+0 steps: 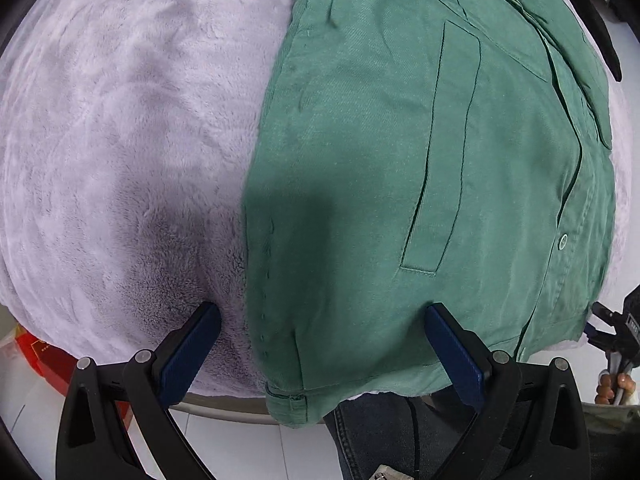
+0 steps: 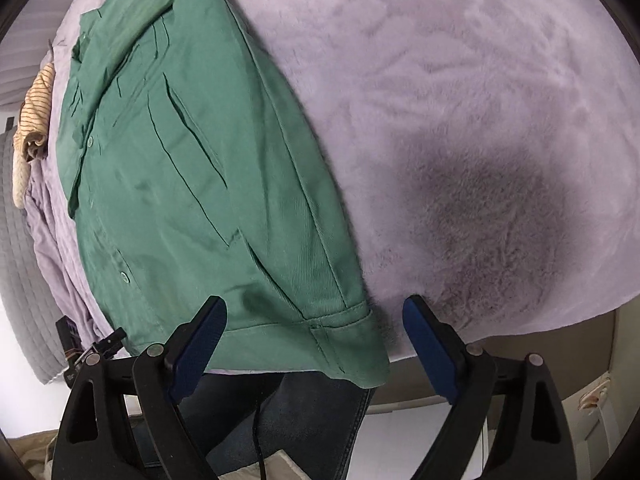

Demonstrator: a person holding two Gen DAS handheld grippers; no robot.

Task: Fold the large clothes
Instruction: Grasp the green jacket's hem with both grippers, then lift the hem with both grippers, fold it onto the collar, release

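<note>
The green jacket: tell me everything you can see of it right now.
The green jacket looks like woven cotton twill, with a slanted welt pocket, snap buttons and stitched hem. It lies flat, already folded narrow, on the fuzzy lilac blanket, its hem hanging slightly over the near edge. Both grippers stand open at the hem corners; neither grips it.

Both grippers point steeply downward, jaws spread wide with nothing clamped between the blue pads. The left gripper (image 1: pixel 322 314) straddles the near left edge of the green jacket (image 1: pixel 400 160): its left finger (image 1: pixel 192 356) stands off the jacket, its right finger (image 1: pixel 454 352) over it. The right gripper (image 2: pixel 314 310) straddles the jacket's near right corner, left finger (image 2: pixel 198 350) over the jacket, right finger (image 2: pixel 430 350) beside it. The person's dark-trousered legs (image 2: pixel 288 420) stand just below the jacket's near hem.
</note>
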